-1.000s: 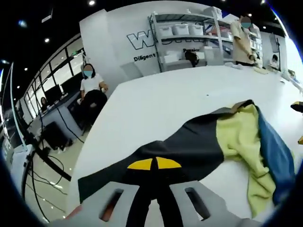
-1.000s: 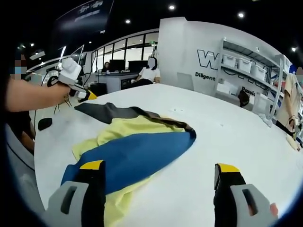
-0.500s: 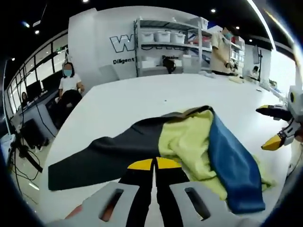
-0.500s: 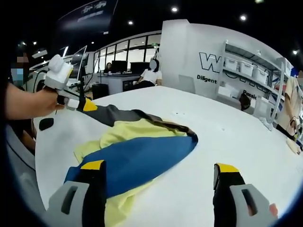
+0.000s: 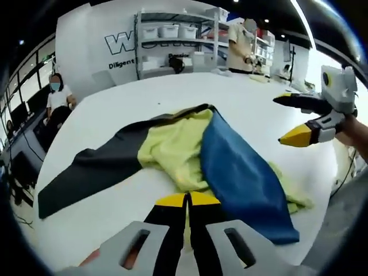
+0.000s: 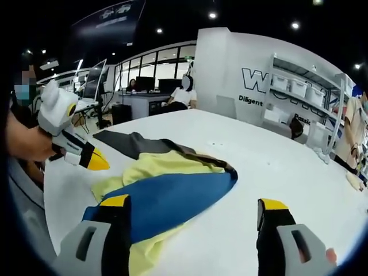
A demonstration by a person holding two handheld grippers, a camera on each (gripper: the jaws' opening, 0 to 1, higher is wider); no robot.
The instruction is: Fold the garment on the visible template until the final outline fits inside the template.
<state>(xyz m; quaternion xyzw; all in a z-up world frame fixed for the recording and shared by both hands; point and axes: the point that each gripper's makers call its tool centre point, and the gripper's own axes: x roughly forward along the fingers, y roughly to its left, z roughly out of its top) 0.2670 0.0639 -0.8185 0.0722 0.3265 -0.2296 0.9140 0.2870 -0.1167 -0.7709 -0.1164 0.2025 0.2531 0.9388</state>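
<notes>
Right now your garment [image 5: 190, 155] lies crumpled on the white table [image 5: 115, 207], and everything else sits around it. Seen from the left gripper view, a dark sleeve [image 5: 86, 172] stretches out to the garment's left, flat on the table. Next comes a bunched yellow part [image 5: 169, 149] in the middle, then a blue panel [image 5: 241, 178] lying over the yellow on the garment's right side. Your left gripper [image 5: 188, 199] has its yellow-tipped jaws pressed together with nothing between them, hovering just short of the garment's near edge. To the right of the garment, your right gripper [image 5: 296, 118] hangs above the table with its jaws spread wide and empty.

From the right gripper view, your left gripper [image 6: 92, 159] sits at the garment's left, off the cloth, near the yellow edge. The garment [image 6: 167, 184] lies ahead, the blue panel [image 6: 172, 198] nearest. Your right gripper [image 6: 192, 204] has its jaws far apart, the left one over the blue cloth, holding nothing.

Beyond the garment, shelves [image 5: 172, 40] with bins stand against a wall.
</notes>
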